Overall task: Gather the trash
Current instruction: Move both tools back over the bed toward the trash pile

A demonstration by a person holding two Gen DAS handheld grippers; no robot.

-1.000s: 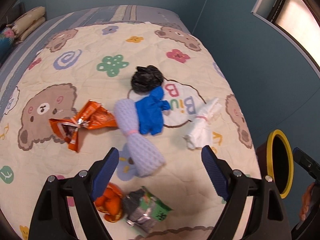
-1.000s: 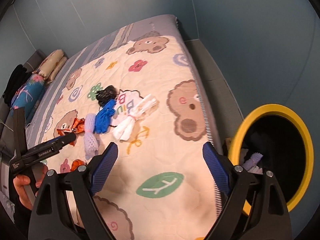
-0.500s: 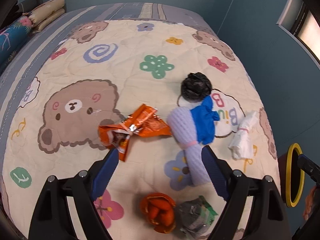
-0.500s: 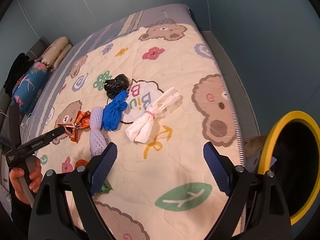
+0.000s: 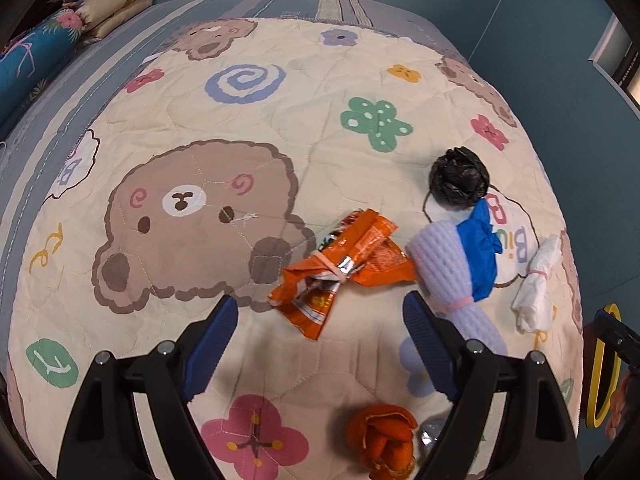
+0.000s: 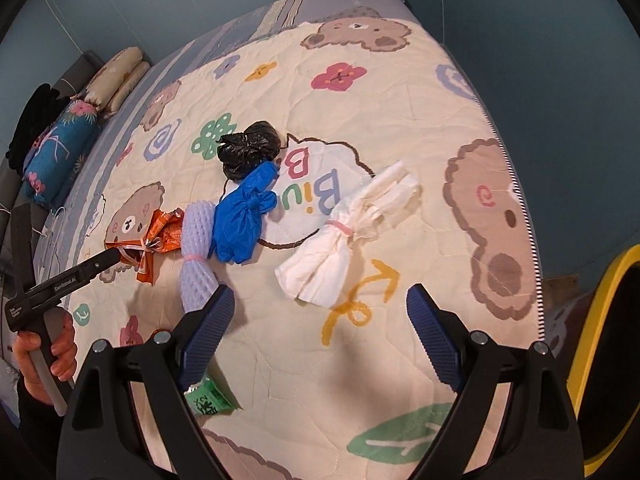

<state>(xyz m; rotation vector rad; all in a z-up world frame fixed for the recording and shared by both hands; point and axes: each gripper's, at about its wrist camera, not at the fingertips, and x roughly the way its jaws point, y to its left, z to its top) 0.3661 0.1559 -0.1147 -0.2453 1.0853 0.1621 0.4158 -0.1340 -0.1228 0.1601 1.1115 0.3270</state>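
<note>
Trash lies on a cartoon bear quilt (image 5: 240, 112). My left gripper (image 5: 320, 312) is open and empty, just above an orange snack wrapper (image 5: 340, 264). To its right lie a lavender foam net (image 5: 452, 276), a blue glove (image 5: 480, 248), a black bag wad (image 5: 458, 180) and a white tissue bundle (image 5: 534, 288). An orange peel (image 5: 380, 440) and a foil wrapper (image 5: 430, 432) lie near me. My right gripper (image 6: 320, 312) is open and empty, close above the white tissue bundle (image 6: 344, 236). The left gripper (image 6: 92, 268) also shows in the right wrist view, over the orange wrapper (image 6: 156, 236).
A yellow-rimmed bin (image 6: 600, 340) stands on the floor off the bed's right edge; it also shows in the left wrist view (image 5: 600, 364). Pillows (image 5: 112, 4) lie at the head of the bed. A green wrapper (image 6: 208, 396) lies by the right gripper. Teal walls surround the bed.
My left gripper has swung left, from over the foam net to over the orange wrapper. My right gripper has turned from the bin toward the bed and closed in on the white tissue bundle.
</note>
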